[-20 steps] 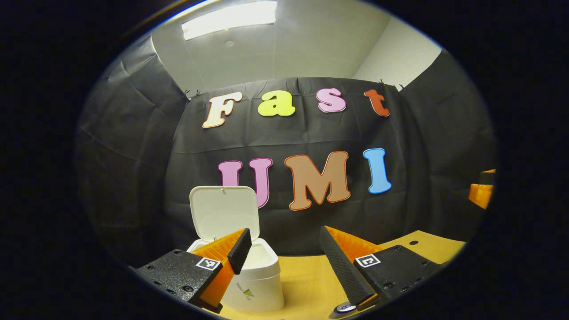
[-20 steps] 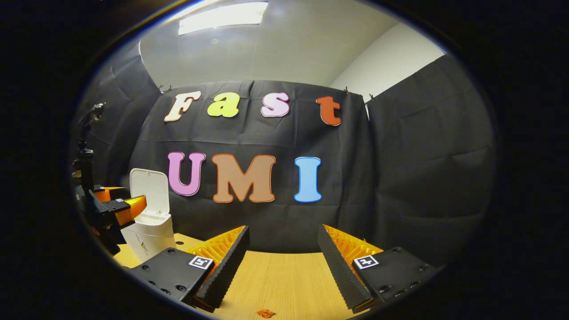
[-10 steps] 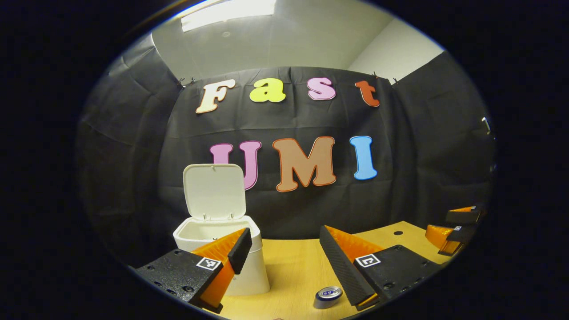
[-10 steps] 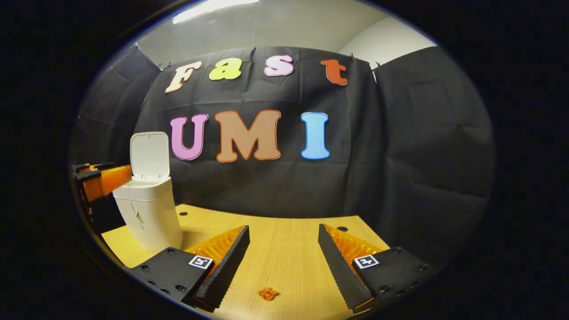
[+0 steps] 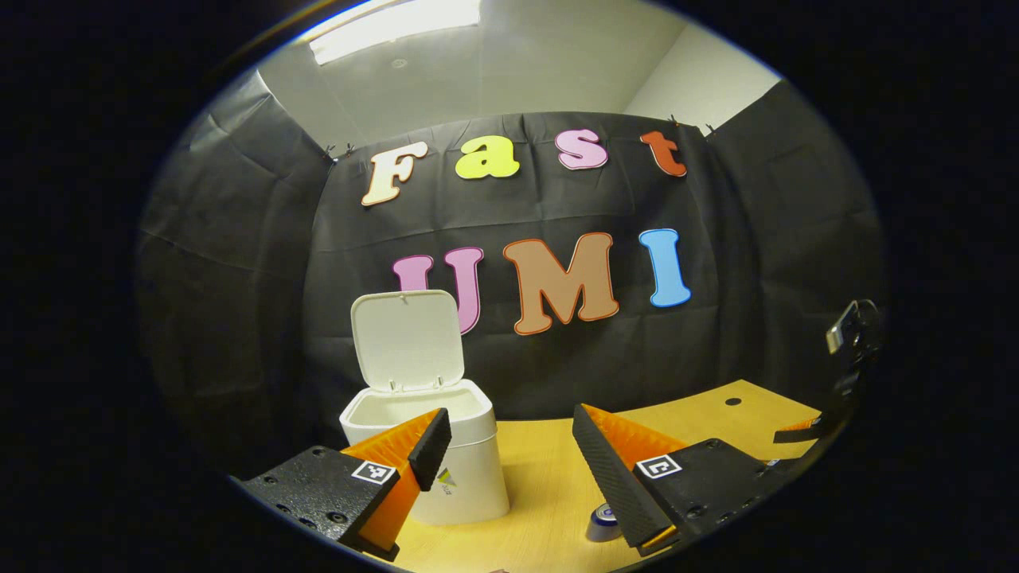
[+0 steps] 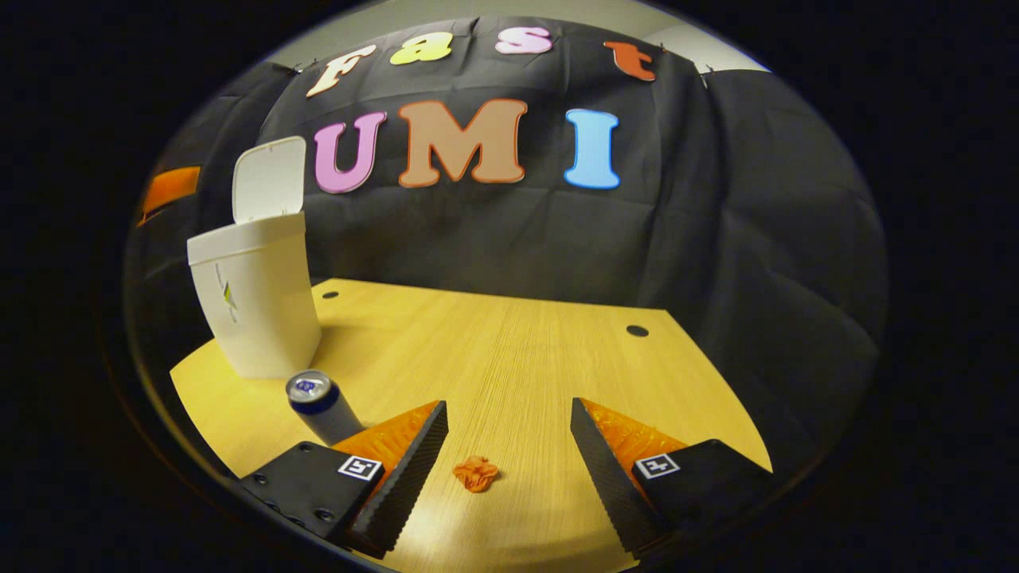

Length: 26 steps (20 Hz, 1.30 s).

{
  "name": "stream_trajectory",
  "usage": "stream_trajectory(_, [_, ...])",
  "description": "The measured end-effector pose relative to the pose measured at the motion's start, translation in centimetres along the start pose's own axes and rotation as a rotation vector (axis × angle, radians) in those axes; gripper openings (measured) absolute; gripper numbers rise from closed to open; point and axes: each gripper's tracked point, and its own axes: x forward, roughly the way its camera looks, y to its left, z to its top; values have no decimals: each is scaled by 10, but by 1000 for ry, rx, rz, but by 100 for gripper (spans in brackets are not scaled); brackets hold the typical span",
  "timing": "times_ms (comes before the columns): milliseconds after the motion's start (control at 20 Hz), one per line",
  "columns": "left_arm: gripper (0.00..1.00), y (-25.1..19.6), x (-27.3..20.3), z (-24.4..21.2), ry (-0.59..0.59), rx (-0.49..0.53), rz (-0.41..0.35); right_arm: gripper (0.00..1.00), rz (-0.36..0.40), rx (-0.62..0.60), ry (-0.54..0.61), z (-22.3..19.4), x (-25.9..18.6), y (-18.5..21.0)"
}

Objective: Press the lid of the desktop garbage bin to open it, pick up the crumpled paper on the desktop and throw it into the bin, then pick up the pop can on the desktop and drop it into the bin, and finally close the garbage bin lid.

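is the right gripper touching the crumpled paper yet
Apart. In the right gripper view the crumpled paper lies on the table between the open jaws of the right gripper, bare wood on both sides.

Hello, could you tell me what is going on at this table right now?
A person is clearing a wooden desk into a white desktop bin, with a gripper in each hand. The bin's lid already stands open. The right gripper is open above the desk, with the orange crumpled paper lying between its fingers, not yet gripped. The pop can stands upright near the bin. The left gripper is open and holds nothing.
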Motion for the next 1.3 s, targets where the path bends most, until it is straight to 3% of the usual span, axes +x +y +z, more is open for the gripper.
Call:
stream_trajectory(500, [93,29,-8,-12,46,25,73,98,31,-46,265,-86,56,18])
stream_trajectory(650, [93,30,-7,-14,53,38,70,94,59,-29,347,-101,62,21])
stream_trajectory(800, [93,33,-6,-17,57,42,71,92,87,6,350,-99,69,25])
stream_trajectory(900, [93,32,-5,-19,65,39,70,79,99,-7,340,-98,73,26])
stream_trajectory(950, [93,32,-4,-20,68,38,69,60,97,-10,332,-97,75,25])
stream_trajectory(1050, [93,31,-3,-21,71,36,65,37,107,-10,324,-98,76,28])
stream_trajectory(1100, [93,31,-3,-21,72,35,63,34,105,0,321,-98,76,28])
stream_trajectory(1150, [93,30,-1,-21,73,34,59,24,103,7,320,-97,74,28])
stream_trajectory(1300, [93,29,0,-21,69,37,54,19,96,26,322,-95,76,27])
